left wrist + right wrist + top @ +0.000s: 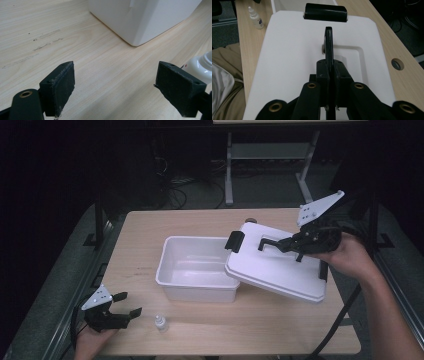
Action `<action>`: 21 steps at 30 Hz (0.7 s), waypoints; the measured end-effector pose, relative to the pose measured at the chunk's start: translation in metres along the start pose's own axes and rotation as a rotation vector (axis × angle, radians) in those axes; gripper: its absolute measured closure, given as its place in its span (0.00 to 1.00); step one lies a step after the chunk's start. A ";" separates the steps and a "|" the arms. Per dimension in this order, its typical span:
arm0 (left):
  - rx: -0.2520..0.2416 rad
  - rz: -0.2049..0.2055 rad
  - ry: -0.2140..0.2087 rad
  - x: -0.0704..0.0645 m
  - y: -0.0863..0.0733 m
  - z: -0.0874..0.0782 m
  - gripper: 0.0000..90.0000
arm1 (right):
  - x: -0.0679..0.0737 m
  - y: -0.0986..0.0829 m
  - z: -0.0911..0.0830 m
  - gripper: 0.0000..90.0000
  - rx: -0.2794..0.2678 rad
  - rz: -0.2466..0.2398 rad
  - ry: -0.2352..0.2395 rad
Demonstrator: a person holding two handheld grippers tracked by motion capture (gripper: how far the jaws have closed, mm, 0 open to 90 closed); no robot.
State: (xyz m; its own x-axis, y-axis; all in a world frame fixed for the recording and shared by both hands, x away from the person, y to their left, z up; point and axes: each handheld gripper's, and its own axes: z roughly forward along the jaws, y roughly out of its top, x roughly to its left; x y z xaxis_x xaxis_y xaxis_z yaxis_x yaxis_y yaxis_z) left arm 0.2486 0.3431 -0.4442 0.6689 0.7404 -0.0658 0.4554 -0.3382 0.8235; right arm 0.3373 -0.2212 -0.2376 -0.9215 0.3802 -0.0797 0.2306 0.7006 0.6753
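Observation:
A white plastic box (196, 265) stands open in the middle of the table. Its white lid (277, 267) hangs tilted over the box's right side, held by its black handle (269, 241). My right gripper (291, 242) is shut on that handle (329, 47). The lid (292, 50) carries a black latch (325, 12) at its far end. My left gripper (127, 304) rests open at the table's front left, nothing between its jaws (116, 85). A small white dropper bottle (160, 323) stands just right of it, and its base (201, 67) shows beside the right jaw.
The box's corner (137, 22) lies ahead of the left gripper. A round cable hole (397, 64) sits in the tabletop right of the lid. A metal table frame (229, 165) stands on the dark floor beyond the far edge.

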 end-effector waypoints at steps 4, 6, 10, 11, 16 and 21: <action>0.002 0.000 0.000 0.000 0.000 0.000 0.17 | 0.000 -0.009 0.000 0.93 0.008 0.012 -0.001; 0.002 0.000 -0.001 0.000 0.000 0.000 0.17 | 0.000 -0.012 0.000 0.93 0.015 0.017 -0.003; 0.005 0.001 -0.004 -0.001 0.001 0.001 0.17 | -0.001 -0.028 0.000 0.93 0.018 0.045 -0.003; 0.005 0.001 -0.004 -0.001 0.001 0.001 0.17 | -0.001 -0.028 0.000 0.93 0.018 0.045 -0.003; 0.009 0.001 -0.004 -0.001 0.000 0.002 0.17 | -0.002 -0.041 -0.003 0.93 0.014 0.061 -0.006; 0.013 0.001 -0.005 -0.001 0.000 0.002 0.17 | -0.002 -0.056 -0.005 0.93 0.014 0.086 -0.010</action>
State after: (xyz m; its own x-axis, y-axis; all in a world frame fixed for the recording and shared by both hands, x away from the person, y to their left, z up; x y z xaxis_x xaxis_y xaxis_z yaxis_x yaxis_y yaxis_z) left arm 0.2490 0.3409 -0.4454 0.6723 0.7371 -0.0682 0.4627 -0.3465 0.8160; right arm 0.3241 -0.2643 -0.2717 -0.8948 0.4455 -0.0293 0.3132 0.6732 0.6699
